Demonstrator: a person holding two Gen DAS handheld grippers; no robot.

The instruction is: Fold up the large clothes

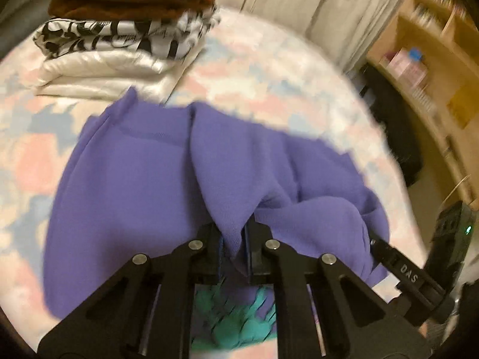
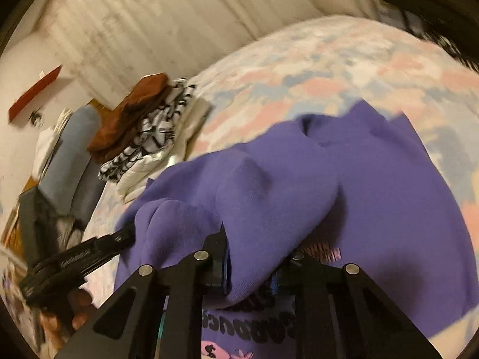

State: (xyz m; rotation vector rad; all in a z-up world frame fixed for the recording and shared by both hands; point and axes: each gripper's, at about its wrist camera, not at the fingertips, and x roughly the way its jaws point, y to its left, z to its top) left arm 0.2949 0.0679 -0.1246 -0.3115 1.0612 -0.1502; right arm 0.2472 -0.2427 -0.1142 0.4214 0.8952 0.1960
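A purple sweatshirt (image 1: 134,185) lies spread on a bed with a pastel pink, blue and white cover (image 1: 263,68). Its printed front, with teal graphics (image 1: 239,326) and pink lettering (image 2: 323,252), shows under a raised fold. My left gripper (image 1: 235,239) is shut on a bunched ridge of the purple cloth. My right gripper (image 2: 257,257) is shut on a thick roll of the same sweatshirt (image 2: 374,197). The two grippers sit close together. The right one appears at the lower right of the left wrist view. A hand (image 2: 77,308) holds the left one in the right wrist view.
A stack of folded clothes (image 1: 125,39) sits at the far corner of the bed: brown on top, black-and-white print, then white. Wooden shelves (image 1: 434,68) and a black object (image 1: 398,149) stand beside the bed. Grey-blue pillows (image 2: 71,155) lie past the stack.
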